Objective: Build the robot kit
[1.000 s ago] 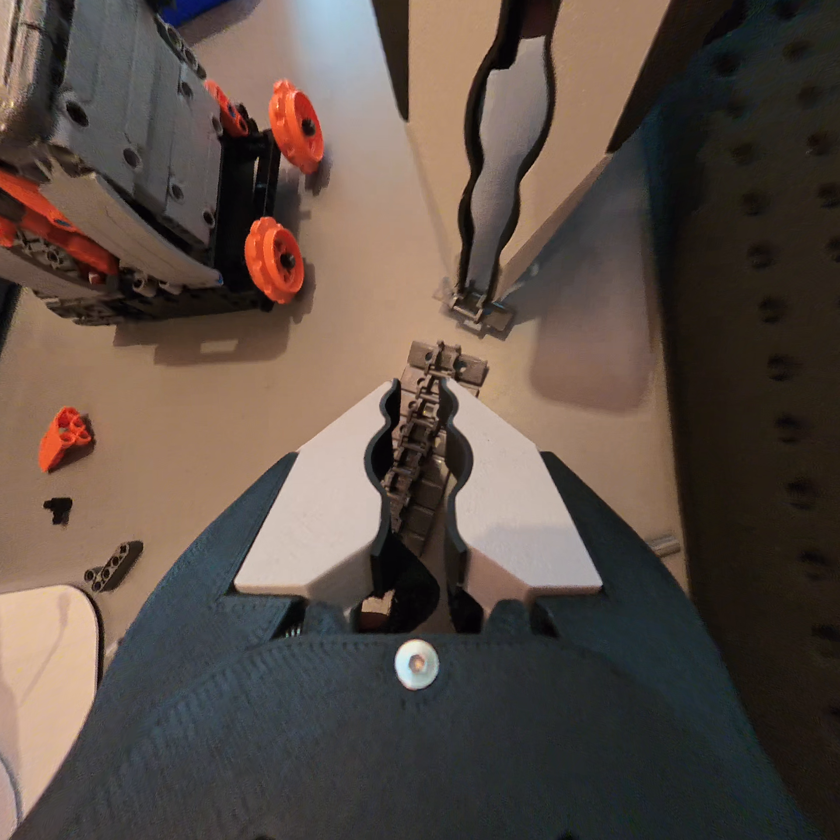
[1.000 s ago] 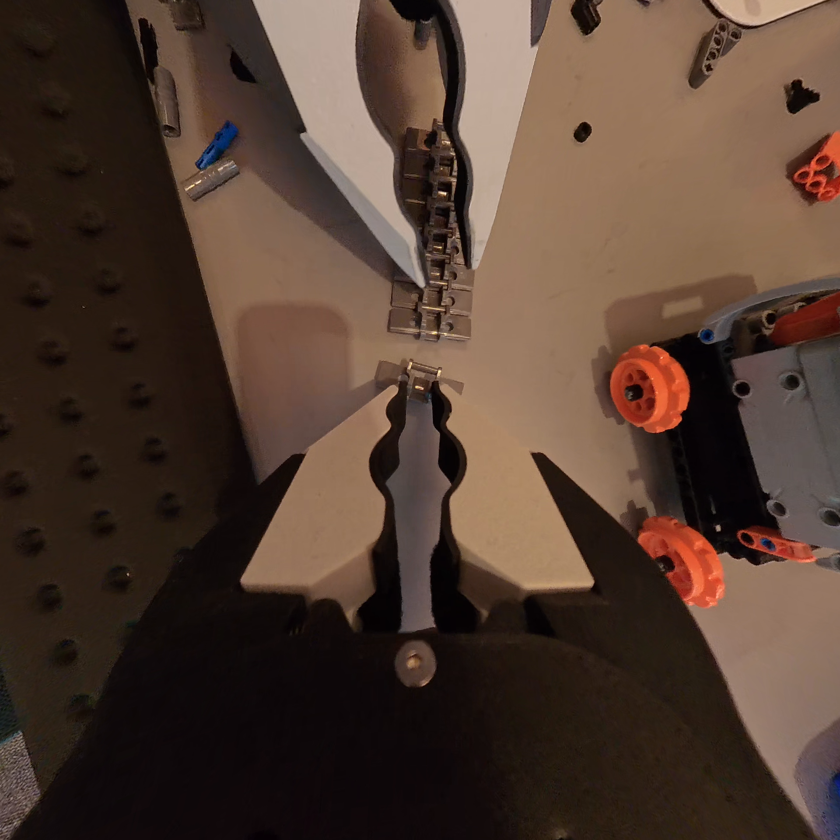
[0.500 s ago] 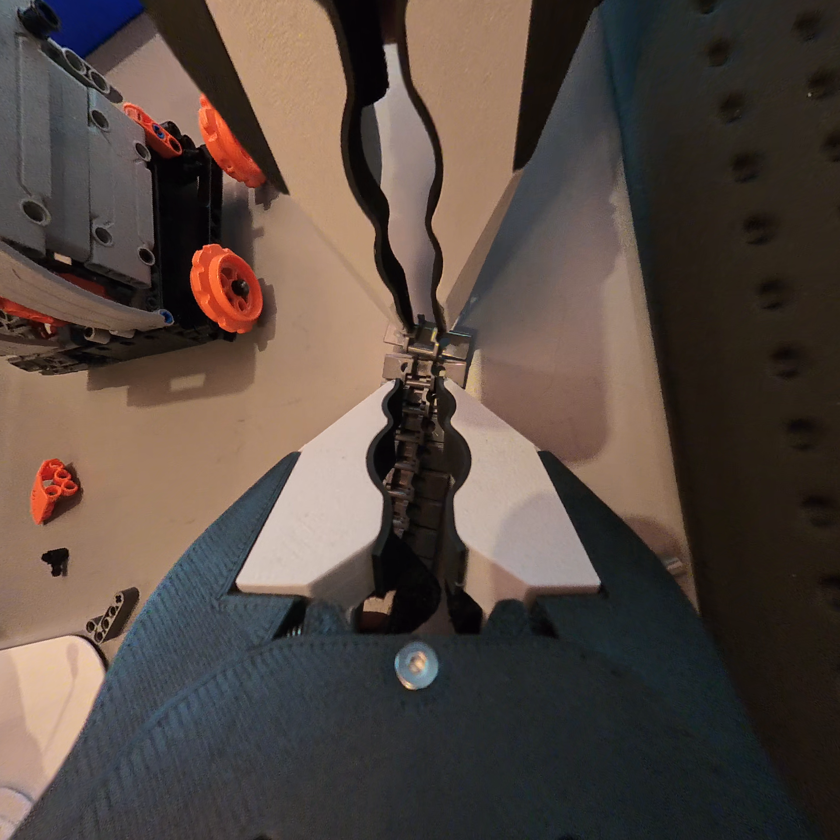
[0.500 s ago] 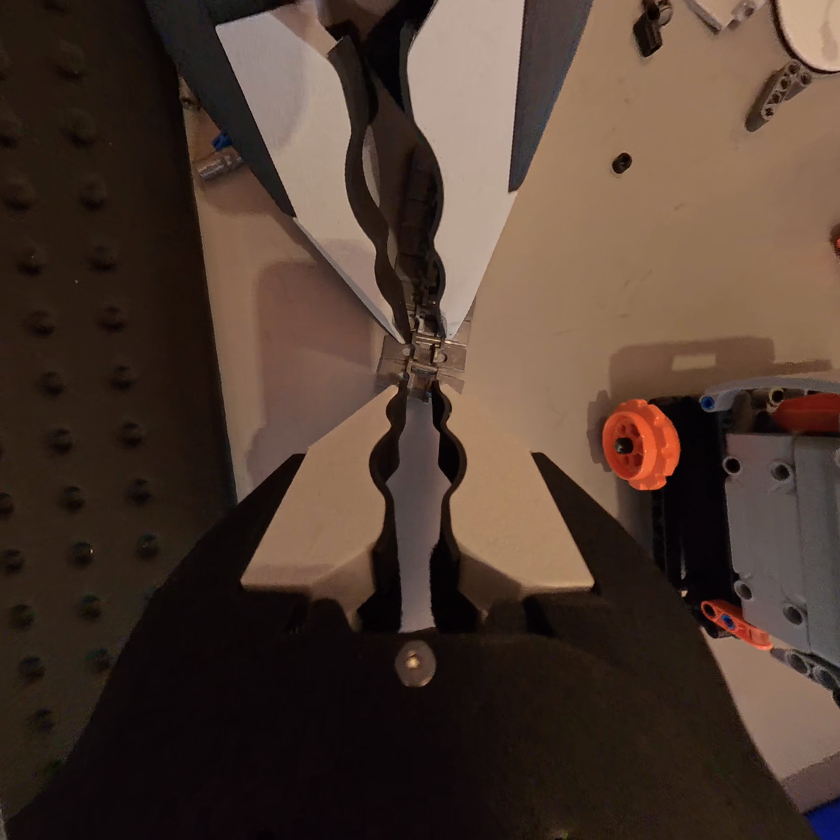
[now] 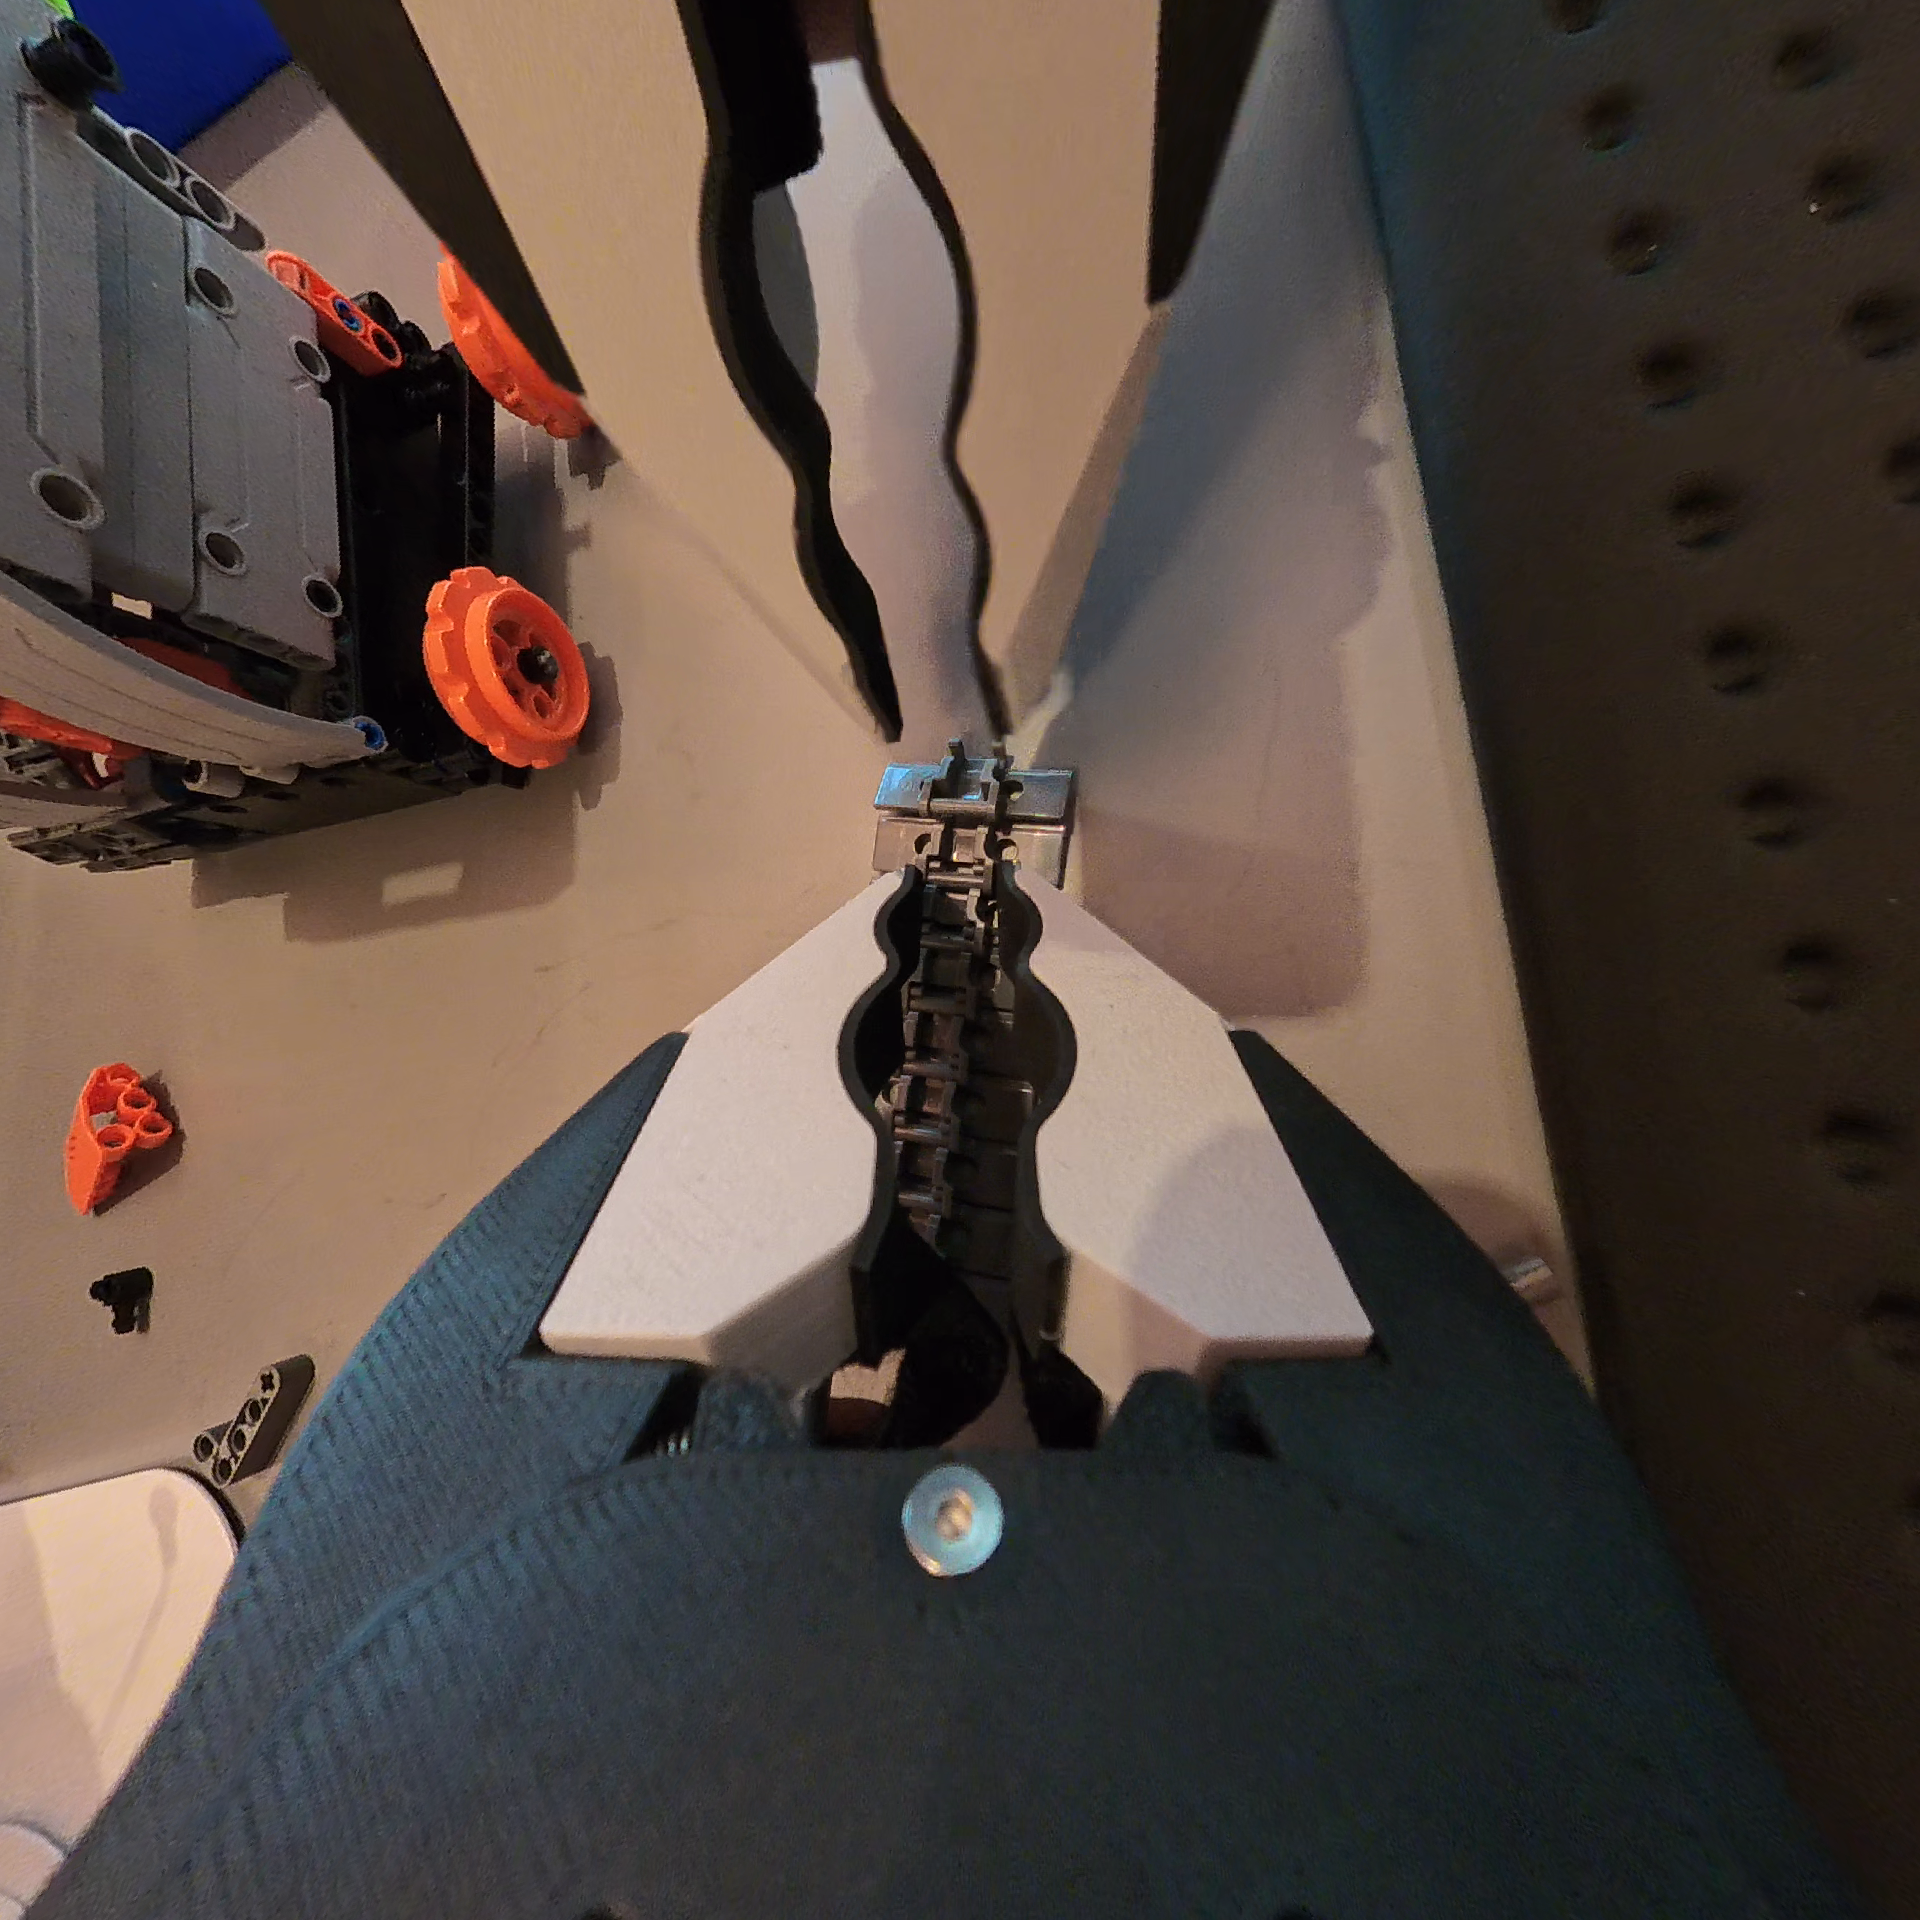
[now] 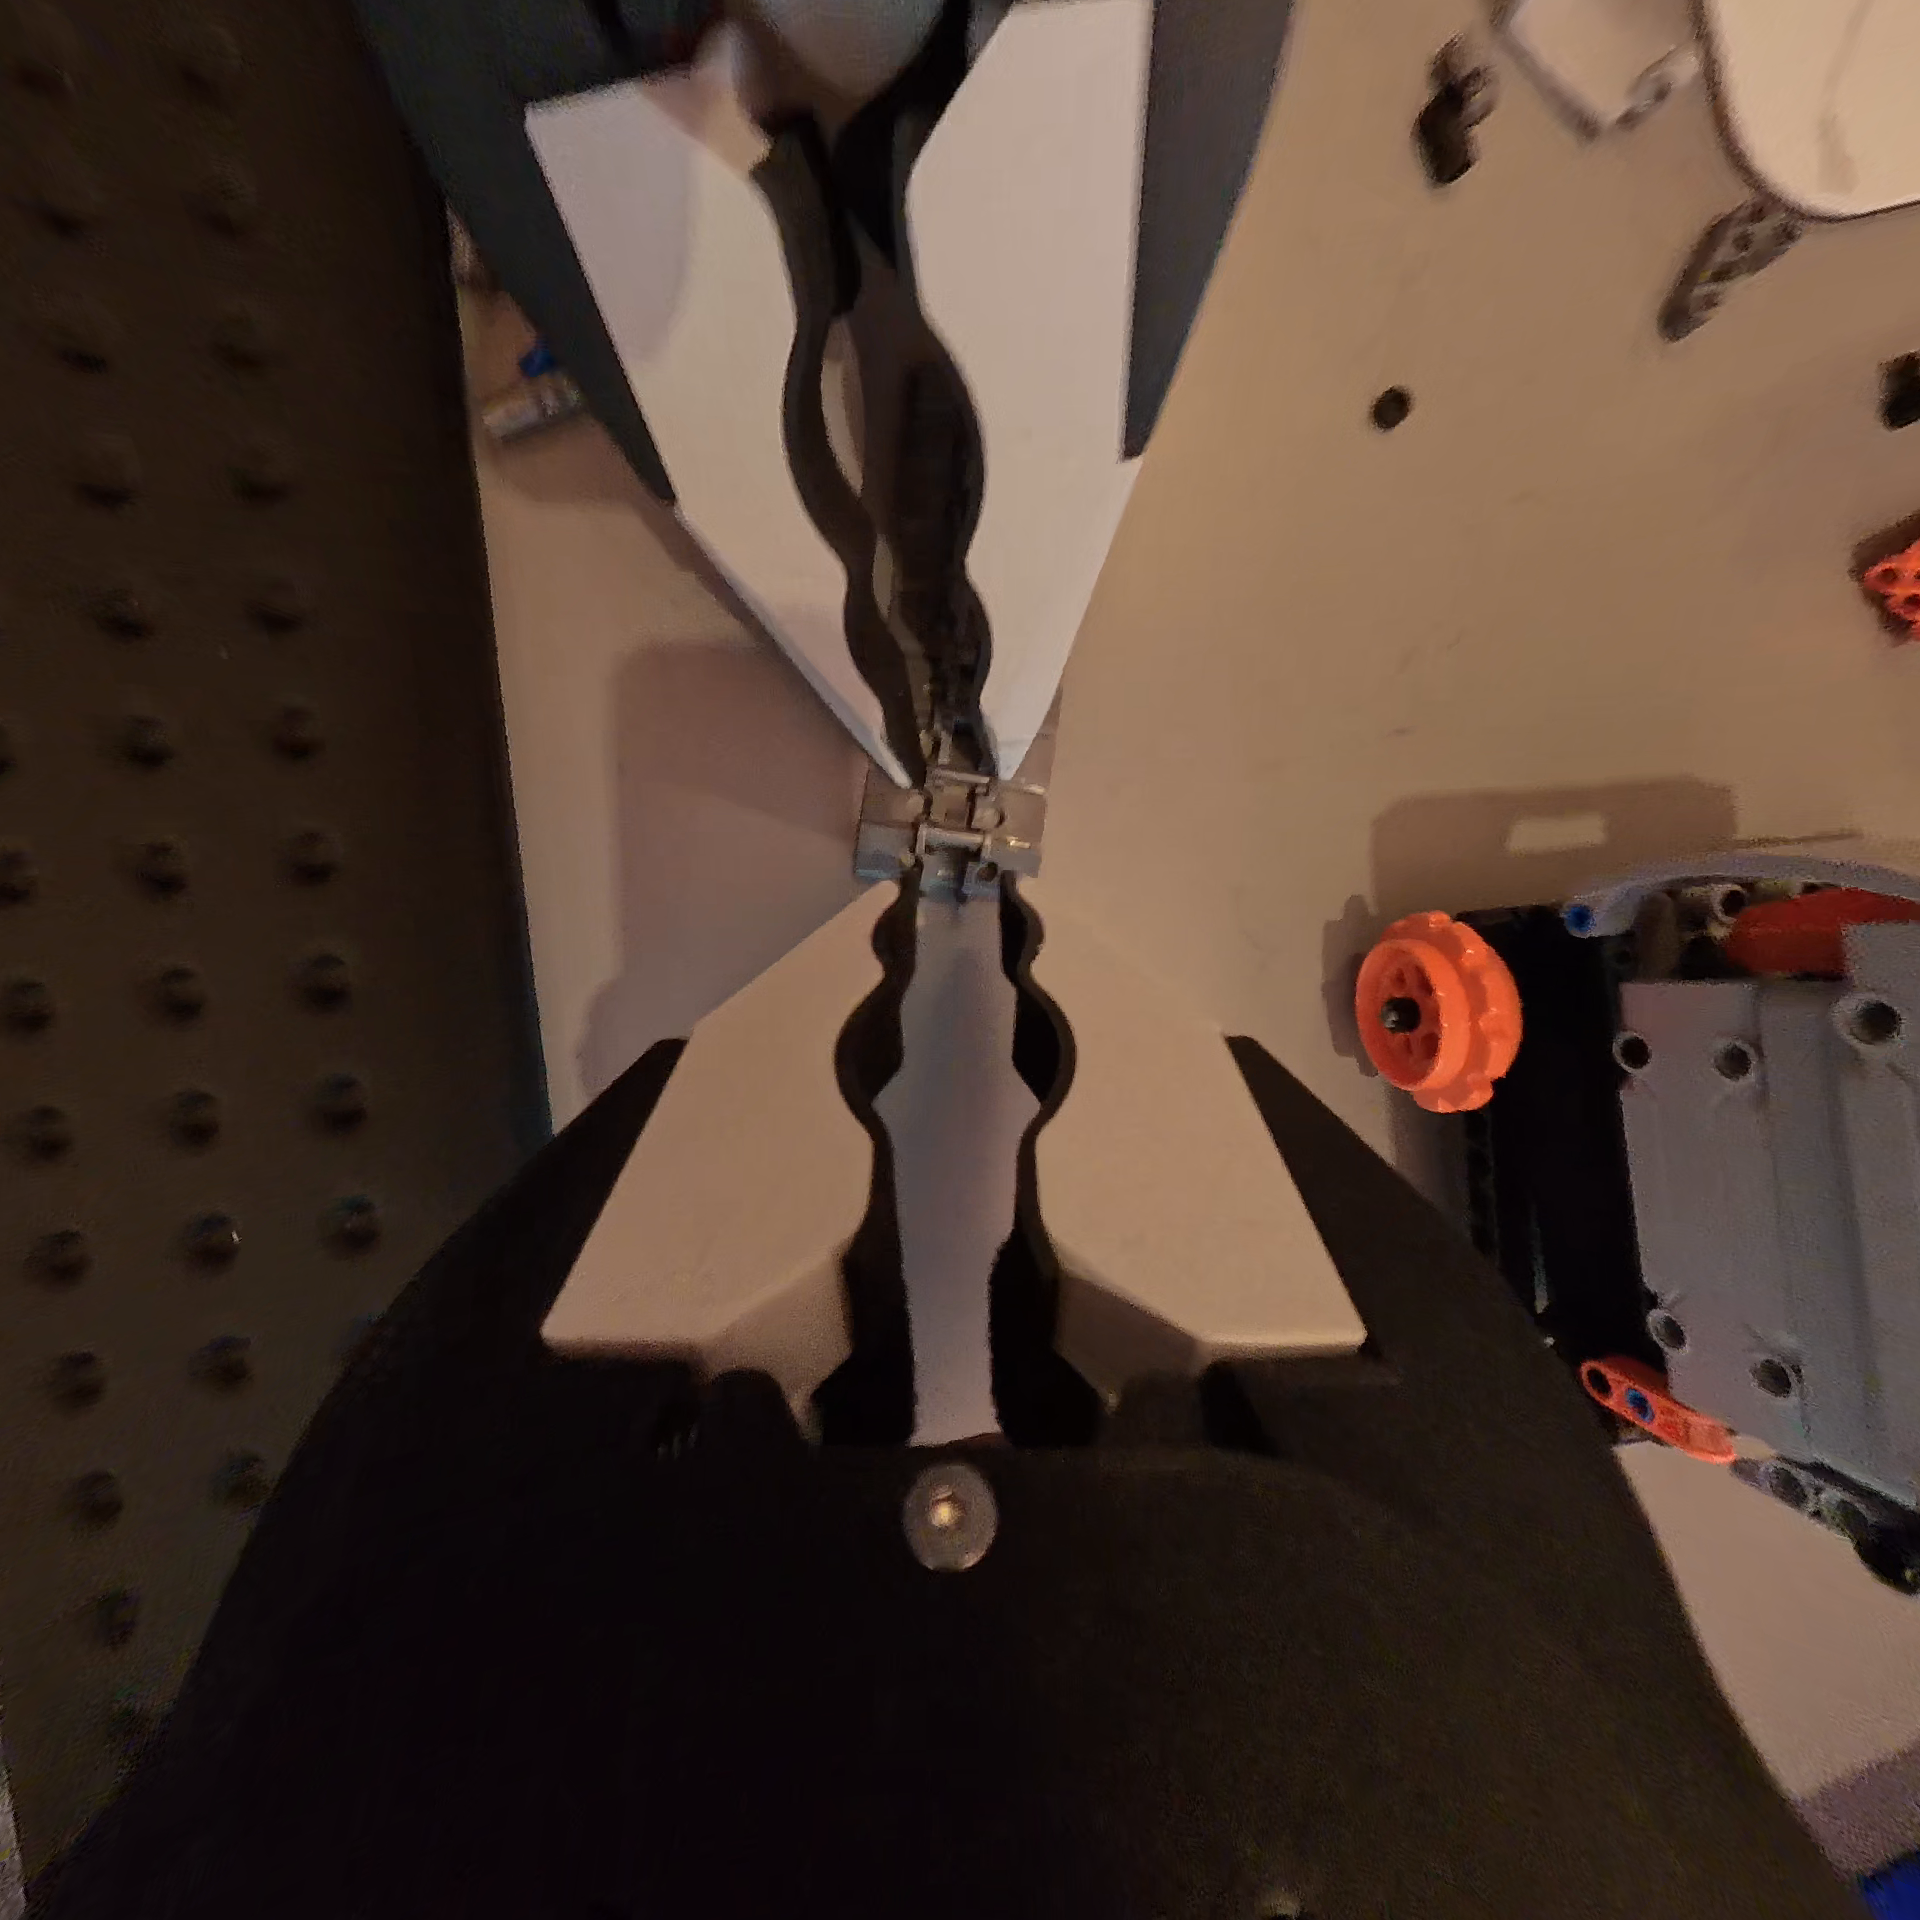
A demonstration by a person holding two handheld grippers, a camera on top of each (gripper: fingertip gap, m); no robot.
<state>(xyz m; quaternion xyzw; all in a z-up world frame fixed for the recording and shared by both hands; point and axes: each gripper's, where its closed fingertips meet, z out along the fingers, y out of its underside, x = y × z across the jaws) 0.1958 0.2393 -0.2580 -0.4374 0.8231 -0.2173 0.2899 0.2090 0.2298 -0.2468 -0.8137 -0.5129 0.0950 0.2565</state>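
Beige tabletop (image 5: 312,1018) lay under me in dim warm light, with a dark studded mat (image 5: 1714,727) along one edge. On it sat a grey block vehicle (image 5: 177,499) with orange wheels (image 5: 506,665); loose bits lay near it: an orange piece (image 5: 116,1132), a small black one (image 5: 125,1297) and a grey beam (image 5: 252,1415).

My left gripper (image 5: 961,883) was clenched on a grey track chain (image 5: 951,1060), which ran up between its jaws and stuck out past the tips, to the mat side of the vehicle. The chain's end links (image 5: 971,805) spread wide just beyond the tips.

My right gripper (image 6: 956,894) met it tip to tip, from the opposite side. Its jaws stood narrowly apart along their length, the table showing between them. At the tips they touched a single link (image 6: 954,878) at the chain's end; whether they pinched it or merely pressed against it, I could not tell. In the left wrist view those tips (image 5: 940,717) hung just beyond the end links, a small gap between them.
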